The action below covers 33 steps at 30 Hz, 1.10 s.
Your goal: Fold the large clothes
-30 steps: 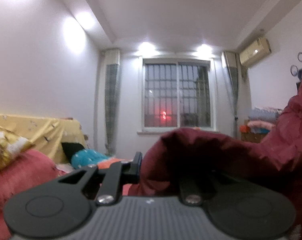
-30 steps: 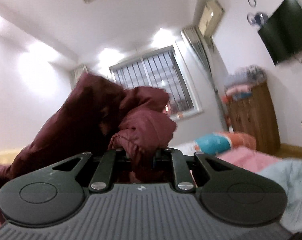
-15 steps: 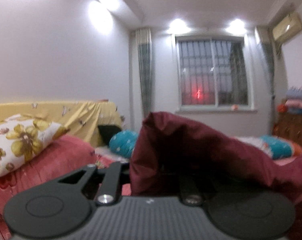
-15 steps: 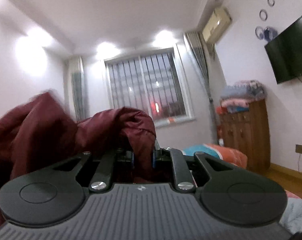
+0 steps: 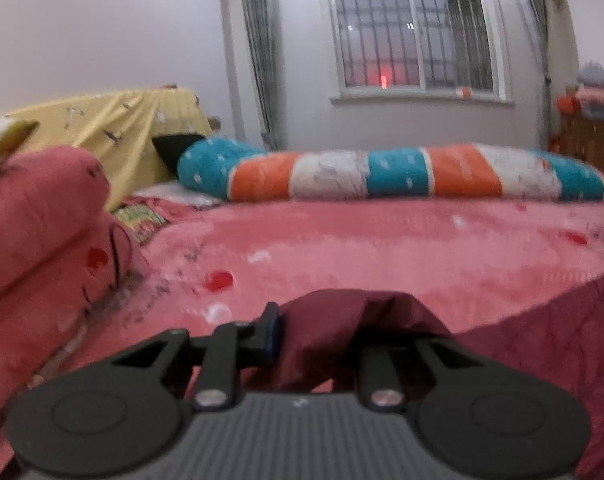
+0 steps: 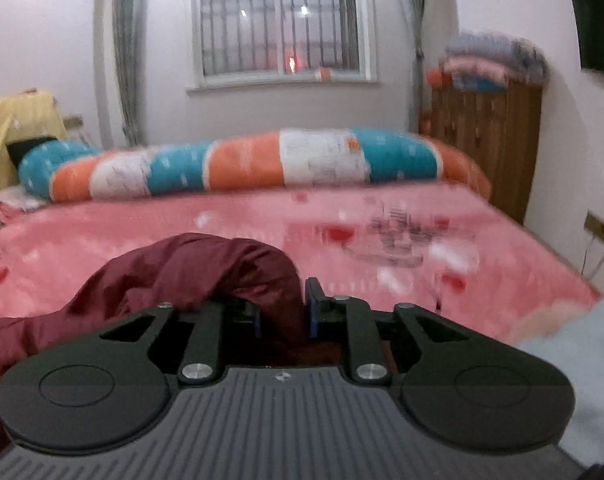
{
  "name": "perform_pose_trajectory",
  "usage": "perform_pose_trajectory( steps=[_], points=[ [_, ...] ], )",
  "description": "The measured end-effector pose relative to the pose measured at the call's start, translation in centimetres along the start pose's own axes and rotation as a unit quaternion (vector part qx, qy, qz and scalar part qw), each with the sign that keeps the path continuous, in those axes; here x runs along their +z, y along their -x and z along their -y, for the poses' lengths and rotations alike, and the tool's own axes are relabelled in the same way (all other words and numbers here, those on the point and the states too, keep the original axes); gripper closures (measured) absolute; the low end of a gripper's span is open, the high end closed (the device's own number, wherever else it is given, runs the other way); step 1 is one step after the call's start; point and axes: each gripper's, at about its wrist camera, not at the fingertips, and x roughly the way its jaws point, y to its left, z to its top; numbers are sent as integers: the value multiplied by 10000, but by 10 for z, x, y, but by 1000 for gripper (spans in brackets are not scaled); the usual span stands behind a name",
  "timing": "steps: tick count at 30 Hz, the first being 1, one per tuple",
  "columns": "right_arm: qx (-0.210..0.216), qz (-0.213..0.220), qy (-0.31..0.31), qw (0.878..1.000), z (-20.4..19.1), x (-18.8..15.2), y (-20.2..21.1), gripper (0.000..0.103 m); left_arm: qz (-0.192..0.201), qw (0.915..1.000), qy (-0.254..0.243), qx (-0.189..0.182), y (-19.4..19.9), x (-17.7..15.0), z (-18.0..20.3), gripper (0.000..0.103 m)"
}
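A dark red padded garment lies low over the pink bedspread. My left gripper is shut on a bunched fold of it; the cloth drapes over and hides the right finger. The same dark red garment shows in the right wrist view, trailing off to the left. My right gripper is shut on a humped fold of it just above the pink bedspread.
A long teal, orange and white bolster lies across the far side of the bed. A rolled pink quilt and yellow cover are at the left. A wooden cabinet with folded blankets stands at the right. A pale blue cloth lies near right.
Both grippers have dropped from high up, facing the ceiling and window, down to just above the bed, bringing the red garment down with them. Both stay shut on it.
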Motion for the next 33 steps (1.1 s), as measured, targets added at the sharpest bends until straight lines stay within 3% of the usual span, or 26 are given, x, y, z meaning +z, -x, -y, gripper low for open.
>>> perform_pose_trajectory(
  steps=[1,3,5,7,8,13,22,27,33],
  points=[
    [-22,-57,-16,10000,-1,-7,-7,53,-50,10000,7,-19,-5,-8,2,79],
    [-55,-137,95,9998,-6,-22,-14,46,-128,9999,-1,-11,-11,-19,5,69],
    [-82,-235,184,9995,-5,-29,-15,45,-177,9998,-41,46,-11,-32,6,51],
    [-129,-312,202,9992,-2,-35,-18,28,-199,9998,-67,73,-8,-37,6,43],
    [-108,-372,193,9991,-9,-49,-1,24,-202,9997,-79,94,-5,-40,4,37],
    [44,-474,394,9981,-9,-61,22,2,-96,9997,-179,165,19,-43,-5,26],
    [283,-528,-293,9978,6,-62,63,0,241,9995,-199,77,80,-38,-20,19],
    [634,-437,-642,9950,7,-78,102,0,299,9992,-213,-163,117,-45,-11,15],
    [826,-821,-716,9906,-13,-111,105,0,-241,9984,-136,-501,130,-80,8,12]
  ],
)
